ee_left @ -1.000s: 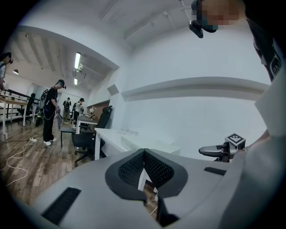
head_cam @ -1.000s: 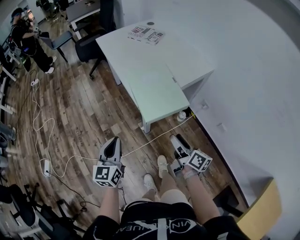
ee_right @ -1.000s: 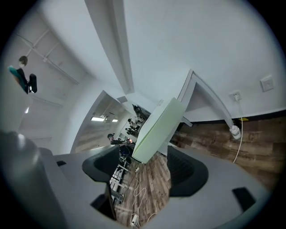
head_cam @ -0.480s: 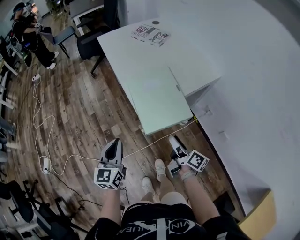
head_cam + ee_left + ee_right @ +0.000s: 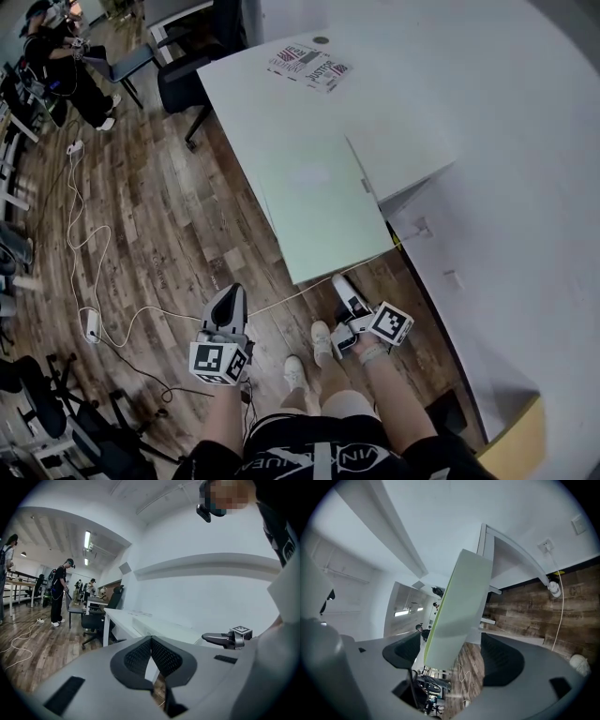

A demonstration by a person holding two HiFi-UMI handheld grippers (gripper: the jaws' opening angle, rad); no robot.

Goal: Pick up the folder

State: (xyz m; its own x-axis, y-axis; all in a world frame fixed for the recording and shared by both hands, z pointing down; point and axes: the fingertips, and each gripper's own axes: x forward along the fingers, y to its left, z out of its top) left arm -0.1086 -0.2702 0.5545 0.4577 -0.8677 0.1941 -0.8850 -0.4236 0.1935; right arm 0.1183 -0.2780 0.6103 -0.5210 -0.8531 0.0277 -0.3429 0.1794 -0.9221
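The pale green folder [image 5: 319, 211] lies flat on the white desk [image 5: 272, 103], its near end hanging over the desk's front edge. My right gripper [image 5: 343, 284] points at that overhanging end, just short of it. In the right gripper view the folder [image 5: 459, 606] shows edge-on in the wide gap of the right gripper [image 5: 451, 639]; the jaws are opening and the pads do not touch it. My left gripper [image 5: 226, 298] is held over the floor, left of the folder. Its pads meet at the tip in the left gripper view [image 5: 151, 640], with nothing between them.
Printed sheets [image 5: 309, 66] lie at the desk's far end. An office chair [image 5: 183, 84] stands left of the desk, and a person [image 5: 66, 56] stands beyond it. A white cable [image 5: 84, 234] and power strip [image 5: 91, 326] lie on the wood floor. The wall [image 5: 506, 141] runs along the right.
Both grippers have come forward toward the desk. The folder's overhanging end is now much nearer the right gripper's tip. The left gripper stays shut.
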